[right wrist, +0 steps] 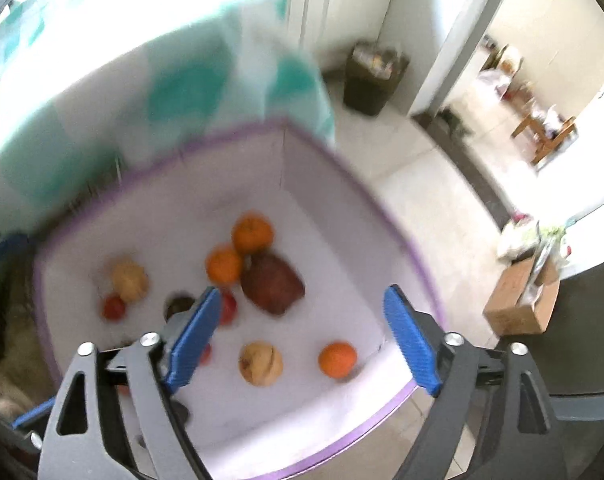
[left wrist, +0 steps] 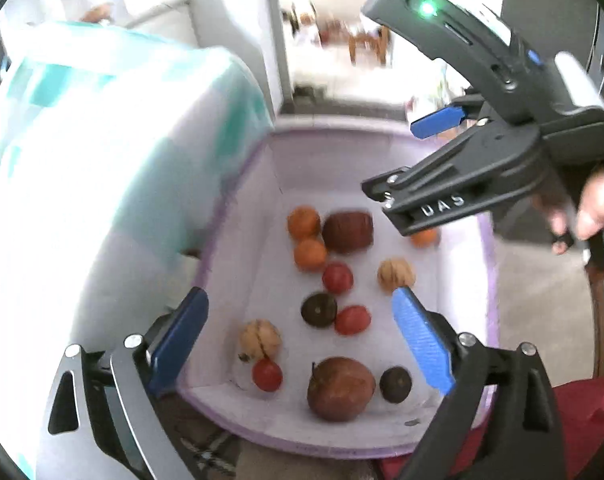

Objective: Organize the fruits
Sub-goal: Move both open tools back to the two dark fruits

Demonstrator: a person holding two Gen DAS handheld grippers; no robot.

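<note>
A white fabric bin with a purple rim (left wrist: 238, 184) (right wrist: 398, 236) sits on the floor and holds several fruits: oranges (left wrist: 304, 222) (right wrist: 337, 359), a dark red pomegranate (left wrist: 348, 232) (right wrist: 272, 282), small red fruits (left wrist: 337, 277), tan walnut-like fruits (left wrist: 396, 275) (right wrist: 261, 363), dark round fruits (left wrist: 319, 310) and a brown fruit (left wrist: 340, 388). My left gripper (left wrist: 302, 344) is open and empty above the bin's near end. My right gripper (right wrist: 298, 340) is open and empty above the bin; it also shows in the left wrist view (left wrist: 398, 160).
A table with a teal-and-white checked cloth (left wrist: 102, 140) (right wrist: 142, 80) stands beside the bin. A cardboard box (right wrist: 522, 300) and a bin with rubbish (right wrist: 374, 76) stand on the tiled floor. A doorway (right wrist: 542, 100) opens beyond. Dark red cloth (left wrist: 582, 420) lies at lower right.
</note>
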